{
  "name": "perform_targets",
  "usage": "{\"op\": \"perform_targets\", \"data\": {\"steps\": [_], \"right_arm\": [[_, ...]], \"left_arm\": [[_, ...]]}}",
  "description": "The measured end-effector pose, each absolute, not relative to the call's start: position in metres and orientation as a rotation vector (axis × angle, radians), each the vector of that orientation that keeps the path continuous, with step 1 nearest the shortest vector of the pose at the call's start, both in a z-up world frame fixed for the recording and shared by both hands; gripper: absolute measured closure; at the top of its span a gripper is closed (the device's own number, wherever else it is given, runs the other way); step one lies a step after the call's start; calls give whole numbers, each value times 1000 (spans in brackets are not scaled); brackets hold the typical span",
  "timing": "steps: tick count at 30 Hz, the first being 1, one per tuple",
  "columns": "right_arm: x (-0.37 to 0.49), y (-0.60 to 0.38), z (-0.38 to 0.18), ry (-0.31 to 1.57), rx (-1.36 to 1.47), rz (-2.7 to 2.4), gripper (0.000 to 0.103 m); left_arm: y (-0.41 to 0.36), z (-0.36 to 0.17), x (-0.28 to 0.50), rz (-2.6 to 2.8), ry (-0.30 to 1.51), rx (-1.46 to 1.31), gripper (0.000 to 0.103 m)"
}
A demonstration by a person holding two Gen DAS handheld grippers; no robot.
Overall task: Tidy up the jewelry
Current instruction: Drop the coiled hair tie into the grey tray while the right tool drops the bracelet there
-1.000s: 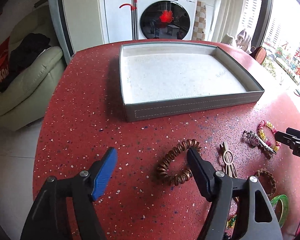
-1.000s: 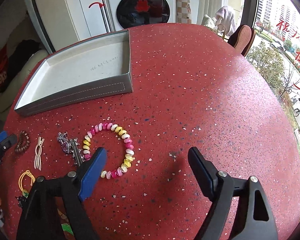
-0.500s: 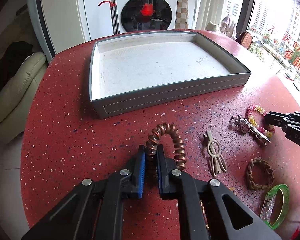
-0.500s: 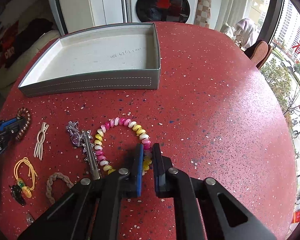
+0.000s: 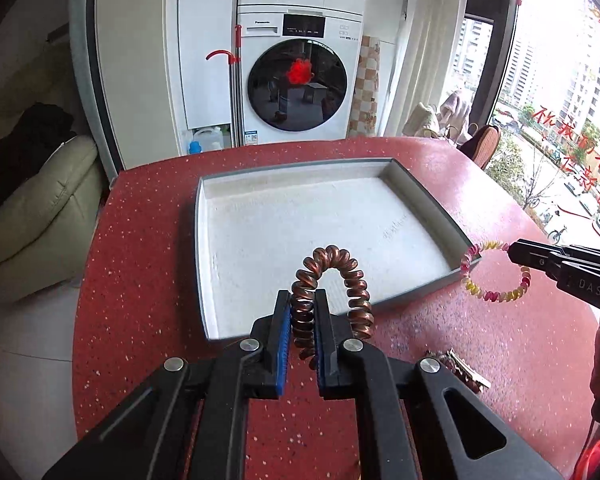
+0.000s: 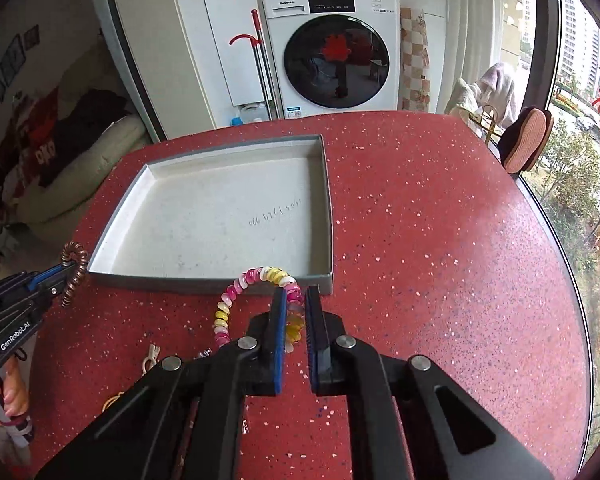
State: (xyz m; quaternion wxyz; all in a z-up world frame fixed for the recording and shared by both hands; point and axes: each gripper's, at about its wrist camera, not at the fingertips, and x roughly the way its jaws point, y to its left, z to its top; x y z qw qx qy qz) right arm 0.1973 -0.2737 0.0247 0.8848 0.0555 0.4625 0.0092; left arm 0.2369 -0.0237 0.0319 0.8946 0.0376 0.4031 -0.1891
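Two pieces carried: one item of jewelry is held in each gripper, both lifted off the red table [image 5: 140, 264] at the near edge of the tray [image 5: 432, 204].
Left gripper [image 5: 303, 320]: closed to a narrow gap on the copper spiral bracelet [image 5: 332, 272]; one side of the coil is pinched between the pads, and the loop arches up and hangs free on the right.
Right gripper [image 6: 296, 316]: closed to a similar narrow gap on the pink-and-yellow beaded bracelet [image 6: 252, 280]; the loop curves away to the left, and its lower part is hidden behind the fingers.
Tray: grey-walled, white-lined, nothing seen inside; the copper coil is seen against its near-left part, the beads near its near-right corner.
Step in hand (judged): carry and placement into the tray.
Good practice: each piece should be brought fully past the near wall and lowered close to the lining before the jaws are parted; the two should be set well apart, so that the loops cannot tangle.
Risk: a hanging loop may catch on the wall.
Remaining items: a silver clip [image 5: 460, 368] and other small pieces are left on the table, near.
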Motion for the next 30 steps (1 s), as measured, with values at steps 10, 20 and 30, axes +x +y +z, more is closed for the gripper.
{"op": "perform_targets", "data": {"steps": [10, 20, 30], "right_arm": [[281, -259, 15, 971, 188, 59, 93], [304, -258, -35, 1043, 184, -21, 93], [300, -256, -51, 1084, 153, -22, 73]], "left_arm": [[-40, 11, 327, -288, 894, 53, 74], [-54, -50, 345, -201, 991, 161, 74], [-59, -51, 340, -181, 980, 202, 74]]}}
